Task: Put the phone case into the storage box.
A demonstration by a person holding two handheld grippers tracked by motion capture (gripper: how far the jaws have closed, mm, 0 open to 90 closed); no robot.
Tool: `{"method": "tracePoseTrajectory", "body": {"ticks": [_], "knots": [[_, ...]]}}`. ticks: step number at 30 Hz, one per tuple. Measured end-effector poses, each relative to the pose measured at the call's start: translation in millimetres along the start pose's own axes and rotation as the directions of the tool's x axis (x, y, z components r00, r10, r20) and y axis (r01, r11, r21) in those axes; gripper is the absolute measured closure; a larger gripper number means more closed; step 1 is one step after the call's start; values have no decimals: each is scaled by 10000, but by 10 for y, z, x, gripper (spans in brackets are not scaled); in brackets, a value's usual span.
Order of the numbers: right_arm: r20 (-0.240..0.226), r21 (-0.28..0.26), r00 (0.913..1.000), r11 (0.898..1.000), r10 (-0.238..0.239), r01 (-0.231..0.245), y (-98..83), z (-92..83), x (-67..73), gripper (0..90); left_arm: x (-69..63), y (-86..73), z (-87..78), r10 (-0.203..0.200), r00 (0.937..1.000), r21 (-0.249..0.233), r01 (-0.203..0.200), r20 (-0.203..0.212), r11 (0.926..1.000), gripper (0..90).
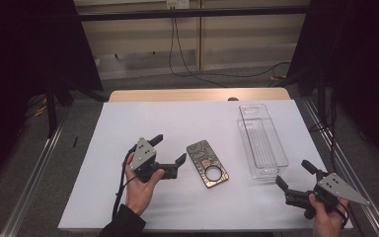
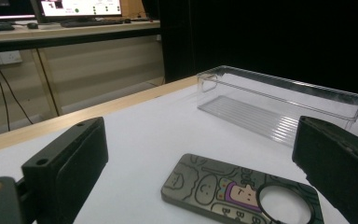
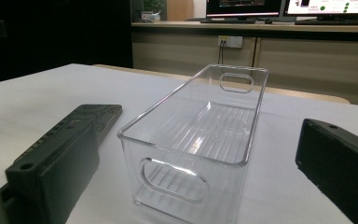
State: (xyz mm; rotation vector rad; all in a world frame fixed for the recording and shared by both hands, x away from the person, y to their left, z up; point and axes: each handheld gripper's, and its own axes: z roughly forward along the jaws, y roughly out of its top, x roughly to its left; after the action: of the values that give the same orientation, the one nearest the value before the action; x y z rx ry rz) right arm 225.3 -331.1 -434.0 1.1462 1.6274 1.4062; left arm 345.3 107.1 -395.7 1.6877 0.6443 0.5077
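The flat phone case (image 1: pixel 207 163), dark with cartoon drawings and a round hole, lies on the white sheet (image 1: pixel 128 118) left of the clear ribbed plastic bin (image 1: pixel 261 140). The left gripper (image 1: pixel 169 149), jaws apart, is just left of the case. The right gripper (image 1: pixel 292 174), also apart, is near the bin's end.

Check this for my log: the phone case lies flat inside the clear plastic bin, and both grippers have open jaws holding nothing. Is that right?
One thing is wrong. The phone case lies flat on the white table cover, left of the clear plastic bin and apart from it; the bin is empty, as the high view shows. The left gripper and right gripper do have open jaws holding nothing.
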Motion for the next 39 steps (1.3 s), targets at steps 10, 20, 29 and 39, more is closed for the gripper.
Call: {"method": "tracePoseTrajectory", "body": {"ticks": [10, 20, 29, 39], "knots": [[-89, 16, 10000, 10000, -34, 34, -1, 3, 0, 0, -45, 68, 276, -107, 9907, 51, 101, 1356, 9999, 74], [-110, 23, 9999, 10000, -70, 71, 1, 0, 2, 0, -62, 93, 566, -86, 9778, 337, 16, 2092, 9994, 86], [-174, 77, 9998, 9999, -72, 73, -1, 7, 6, 0, -92, 115, 786, 182, 9741, 382, -275, 2255, 9989, 94], [-145, 86, 9999, 9999, -82, 83, -4, 1, 3, 0, -77, 84, 994, 391, 9697, 519, -531, 2410, 9972, 46]]}}
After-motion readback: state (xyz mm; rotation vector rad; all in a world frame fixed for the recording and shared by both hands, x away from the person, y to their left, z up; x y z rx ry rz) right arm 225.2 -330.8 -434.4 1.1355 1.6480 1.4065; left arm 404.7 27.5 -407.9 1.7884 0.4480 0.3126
